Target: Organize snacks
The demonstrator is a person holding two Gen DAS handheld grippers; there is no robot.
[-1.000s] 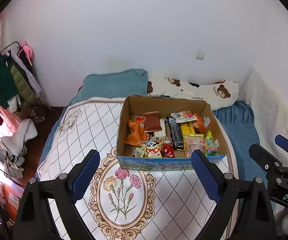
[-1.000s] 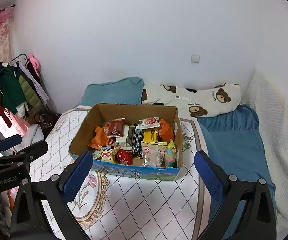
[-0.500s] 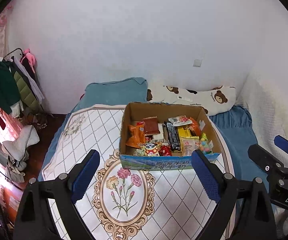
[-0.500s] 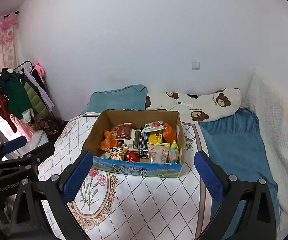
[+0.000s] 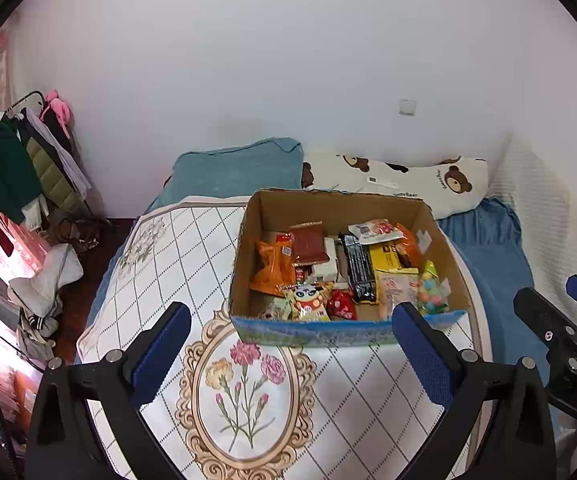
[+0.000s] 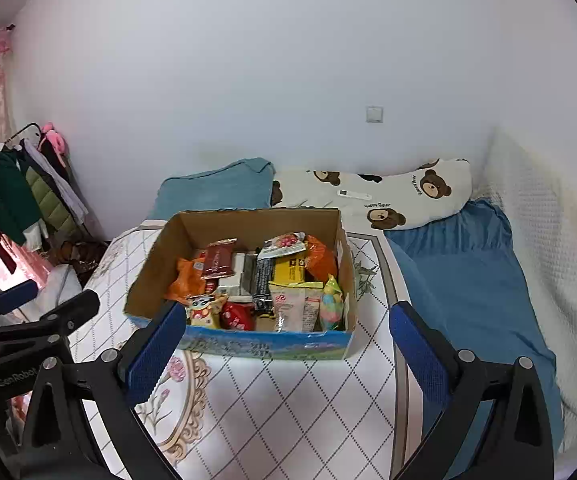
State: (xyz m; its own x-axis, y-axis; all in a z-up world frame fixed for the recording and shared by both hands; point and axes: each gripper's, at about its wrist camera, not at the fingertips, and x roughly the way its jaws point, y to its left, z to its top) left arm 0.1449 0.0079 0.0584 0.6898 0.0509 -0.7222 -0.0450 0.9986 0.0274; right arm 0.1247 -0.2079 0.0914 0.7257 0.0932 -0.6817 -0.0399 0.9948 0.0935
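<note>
Over the last second both cameras had shifted relative to the cardboard box (image 5: 344,264): half a second before, it sat smaller and farther off in both views, and by this moment it had grown again and lay close in front of the grippers, much as it had a full second earlier. Nothing inside the box appeared to have changed place.

The left gripper (image 5: 288,344) stood with its jaws wide apart and nothing between them, hovering over the patterned cloth (image 5: 168,264) just near of the box's front wall. The right gripper (image 6: 284,340) was likewise spread wide and empty, its left pad overlapping the box's near left corner in its own view; whether it touched the cardboard could not be told.

The snacks (image 6: 264,284) all lay inside the box, which rested on the cloth spread over the bed, with a blue pillow (image 5: 236,164) and a bear-print pillow (image 6: 388,196) at the far end. An orange packet (image 5: 272,268) and a dark red one (image 5: 308,244) lay at the left, a black bar (image 5: 358,272) and a yellow pack (image 5: 388,256) in the middle, and a bag of pastel sweets (image 6: 330,300) at the near right. No packet was visible loose on the cloth or the blue sheet.

As a judgement: the snacks were gathered in one container but piled loosely and overlapping, not in rows. That fitted either a box just filled from outside or a heap awaiting sorting, and these views did not settle which.
</note>
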